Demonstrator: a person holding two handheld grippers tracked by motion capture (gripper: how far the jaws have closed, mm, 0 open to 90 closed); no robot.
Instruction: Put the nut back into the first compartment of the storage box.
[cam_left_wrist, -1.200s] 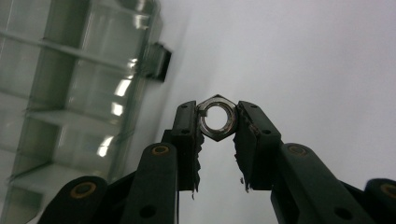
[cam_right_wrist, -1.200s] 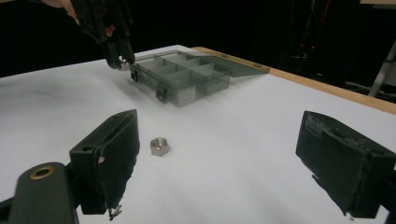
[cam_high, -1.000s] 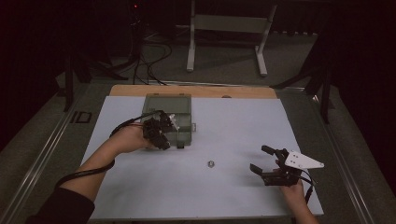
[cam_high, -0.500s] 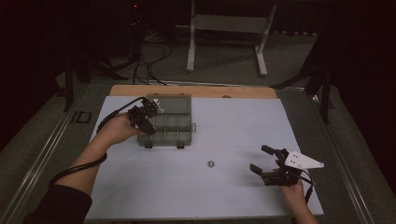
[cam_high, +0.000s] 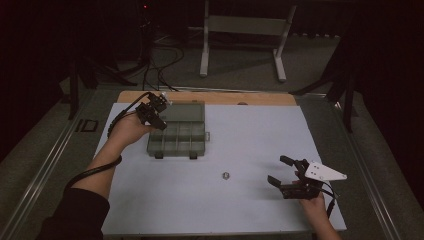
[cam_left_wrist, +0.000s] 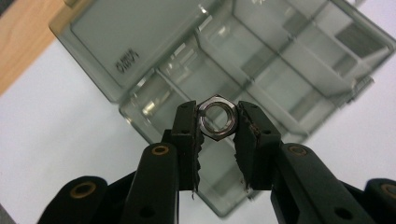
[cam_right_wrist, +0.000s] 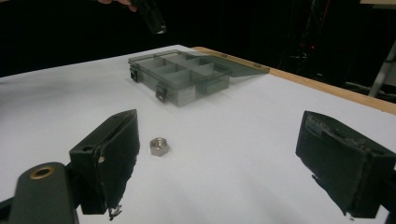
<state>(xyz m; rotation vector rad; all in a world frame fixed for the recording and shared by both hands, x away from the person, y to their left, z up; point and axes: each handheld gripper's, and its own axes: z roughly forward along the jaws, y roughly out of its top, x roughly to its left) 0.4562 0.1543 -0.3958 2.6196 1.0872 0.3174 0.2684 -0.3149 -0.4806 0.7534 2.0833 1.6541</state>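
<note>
A smoky clear compartment box (cam_high: 180, 137) lies on the white table with its lid open toward the far side. My left gripper (cam_high: 153, 112) hovers over the box's far-left corner. In the left gripper view it (cam_left_wrist: 215, 120) is shut on a steel hex nut (cam_left_wrist: 215, 116), with the box's compartments (cam_left_wrist: 275, 70) below. A second hex nut (cam_high: 225, 175) lies loose on the table in front of the box. My right gripper (cam_high: 278, 170) rests near the front right, jaws wide open. In its own view the gripper (cam_right_wrist: 224, 135) faces that nut (cam_right_wrist: 159, 146) and the box (cam_right_wrist: 184, 77) beyond.
The white table top (cam_high: 250, 135) has a wooden strip (cam_high: 260, 98) along its far edge. A metal stand (cam_high: 240, 30) and cables (cam_high: 150, 65) lie on the dark floor beyond. The left gripper's cable (cam_high: 92, 172) trails along the forearm.
My left gripper has moved from over the box's front toward its far-left corner, away from the person. The right gripper and the loose nut have stayed put.
</note>
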